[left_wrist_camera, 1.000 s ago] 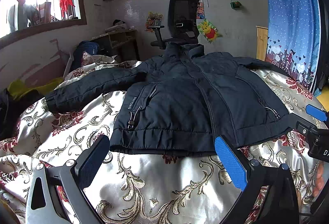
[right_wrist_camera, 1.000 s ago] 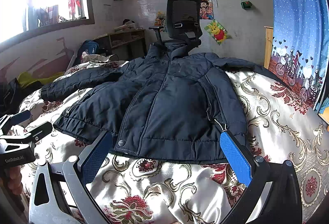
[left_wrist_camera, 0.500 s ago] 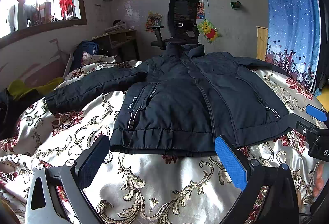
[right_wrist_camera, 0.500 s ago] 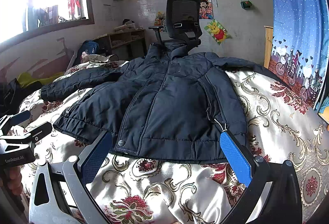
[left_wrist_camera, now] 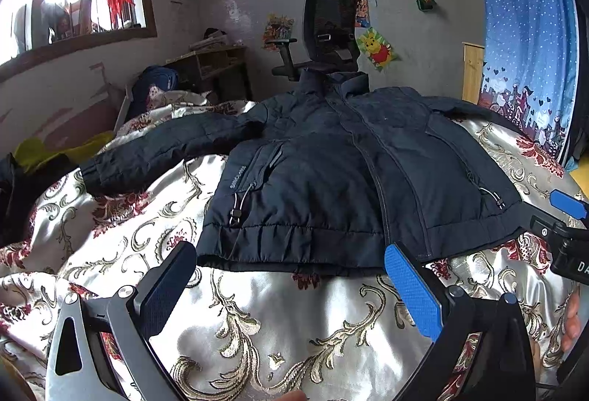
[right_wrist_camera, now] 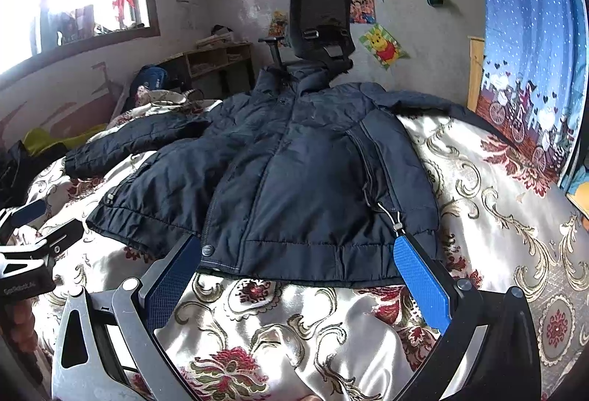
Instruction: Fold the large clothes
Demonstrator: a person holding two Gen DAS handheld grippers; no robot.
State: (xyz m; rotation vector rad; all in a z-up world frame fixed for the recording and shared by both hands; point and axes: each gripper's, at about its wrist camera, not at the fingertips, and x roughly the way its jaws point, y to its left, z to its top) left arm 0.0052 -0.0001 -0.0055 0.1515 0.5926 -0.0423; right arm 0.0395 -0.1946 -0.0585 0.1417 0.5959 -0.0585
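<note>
A dark navy padded jacket [left_wrist_camera: 331, 172] lies flat, front up and zipped, on a bed with a floral satin cover [left_wrist_camera: 276, 327]. Its left sleeve [left_wrist_camera: 154, 150] stretches out to the left. The jacket also shows in the right wrist view [right_wrist_camera: 302, 180]. My left gripper [left_wrist_camera: 291, 275] is open and empty, just short of the hem. My right gripper [right_wrist_camera: 298, 268] is open and empty, its fingertips at the hem's right half. The right gripper appears at the right edge of the left wrist view [left_wrist_camera: 563, 220]; the left gripper appears at the left edge of the right wrist view [right_wrist_camera: 33, 239].
A black office chair [left_wrist_camera: 331, 32] stands behind the bed at the wall. A wooden desk [left_wrist_camera: 213, 66] and a blue backpack [left_wrist_camera: 154, 84] are at the back left. A blue curtain [left_wrist_camera: 526, 32] hangs on the right. Yellow and dark clothes [left_wrist_camera: 44, 154] lie at the left.
The right gripper has edged slightly forward toward the hem. The left gripper and the jacket have not visibly moved.
</note>
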